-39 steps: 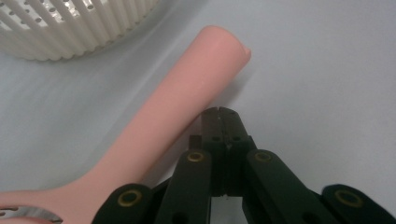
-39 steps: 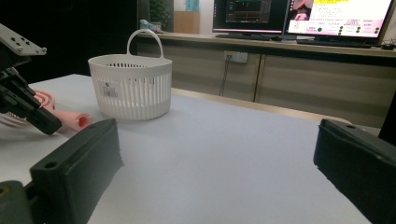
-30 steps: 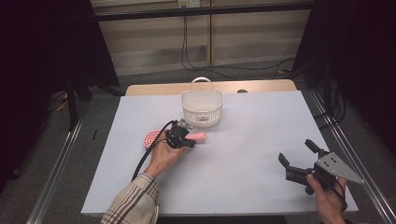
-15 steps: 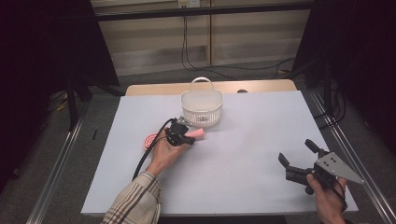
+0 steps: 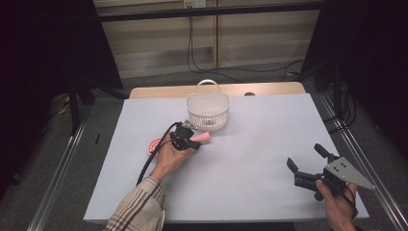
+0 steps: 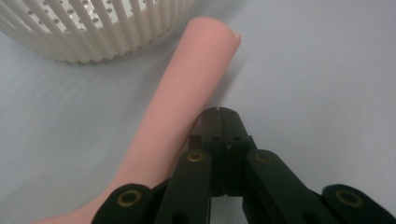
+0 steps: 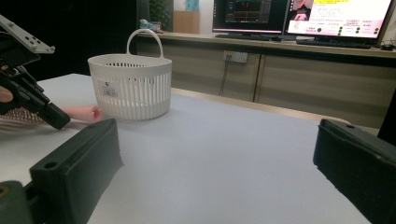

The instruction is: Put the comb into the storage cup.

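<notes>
from the high view, the left claw (image 5: 192,140) sits near the middle of the pale surface (image 5: 250,192), just in front of the white basket (image 5: 208,111). a pink handle (image 5: 201,138) pokes out beside its tip, pointing towards the basket's base, and the pink brush head (image 5: 155,144) lies flat on the far side of the hand, partly hidden by it. the right claw (image 5: 304,163) rests well apart, near the front right corner of the surface, its jaws spread with nothing between them.

in the left gripper view, the left claw (image 6: 219,112) has its two black jaws pressed together, tip against tip, with nothing pinched between them. the pink handle (image 6: 187,93) lies on the surface right alongside the jaws, on their left in this view, touching or nearly touching them. its rounded end reaches close to the ribbed wall of the basket (image 6: 93,28) without meeting it.

in the right gripper view, the right claw (image 7: 217,158) stands wide apart over bare surface. farther off, the basket (image 7: 130,86) stands upright with its handle raised, and the handle's pink end (image 7: 84,113) lies just beside its base, next to the other black claw (image 7: 55,116).
</notes>
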Motion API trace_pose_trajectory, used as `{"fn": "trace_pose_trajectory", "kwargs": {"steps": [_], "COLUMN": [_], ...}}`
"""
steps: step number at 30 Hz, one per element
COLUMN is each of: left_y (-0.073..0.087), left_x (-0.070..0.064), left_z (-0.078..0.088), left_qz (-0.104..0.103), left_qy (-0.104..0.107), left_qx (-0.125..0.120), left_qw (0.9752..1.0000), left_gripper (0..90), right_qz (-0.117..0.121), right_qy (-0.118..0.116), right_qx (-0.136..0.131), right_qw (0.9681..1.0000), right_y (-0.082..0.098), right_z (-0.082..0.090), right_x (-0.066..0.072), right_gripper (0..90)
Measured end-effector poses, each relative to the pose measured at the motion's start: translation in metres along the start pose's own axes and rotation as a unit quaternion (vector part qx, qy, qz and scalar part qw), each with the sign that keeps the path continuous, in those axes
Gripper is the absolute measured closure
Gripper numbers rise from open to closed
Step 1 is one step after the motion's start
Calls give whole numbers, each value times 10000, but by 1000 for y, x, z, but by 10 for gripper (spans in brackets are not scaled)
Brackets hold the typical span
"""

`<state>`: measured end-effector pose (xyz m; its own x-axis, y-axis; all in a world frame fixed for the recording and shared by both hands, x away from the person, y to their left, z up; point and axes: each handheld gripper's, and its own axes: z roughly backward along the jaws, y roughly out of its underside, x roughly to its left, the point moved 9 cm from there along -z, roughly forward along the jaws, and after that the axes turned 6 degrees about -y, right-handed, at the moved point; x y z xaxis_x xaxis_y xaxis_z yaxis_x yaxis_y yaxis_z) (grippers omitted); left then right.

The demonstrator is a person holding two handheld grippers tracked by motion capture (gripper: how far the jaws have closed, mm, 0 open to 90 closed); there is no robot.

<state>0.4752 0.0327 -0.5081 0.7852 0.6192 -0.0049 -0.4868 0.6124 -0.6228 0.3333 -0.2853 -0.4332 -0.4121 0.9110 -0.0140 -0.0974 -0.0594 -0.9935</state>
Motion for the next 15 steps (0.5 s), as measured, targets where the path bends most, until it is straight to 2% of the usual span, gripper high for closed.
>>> {"fn": "trace_pose_trajectory", "kwargs": {"steps": [1, 6, 11, 15], "left_y": [0, -2, -1, -2], "left_x": [-1, 3, 2, 2], "left_z": [1, 3, 1, 2], "left_qz": [-56, -20, -2, 11], "left_qy": [8, -152, -21, -48], "left_qx": [24, -60, -53, -68], "left_qw": [10000, 9999, 10000, 10000], "left_gripper": [900, 900, 900, 900], "right_qz": [-5, -7, -6, -12], "right_qy": [-1, -8, -8, 2], "right_qx": [1, -18, -21, -23], "right_qw": [10000, 10000, 10000, 10000], "right_y": [0, 0, -1, -1], "right_z": [0, 0, 0, 0], "right_x": [0, 0, 0, 0], "right_gripper": [2, 2, 2, 2]}}
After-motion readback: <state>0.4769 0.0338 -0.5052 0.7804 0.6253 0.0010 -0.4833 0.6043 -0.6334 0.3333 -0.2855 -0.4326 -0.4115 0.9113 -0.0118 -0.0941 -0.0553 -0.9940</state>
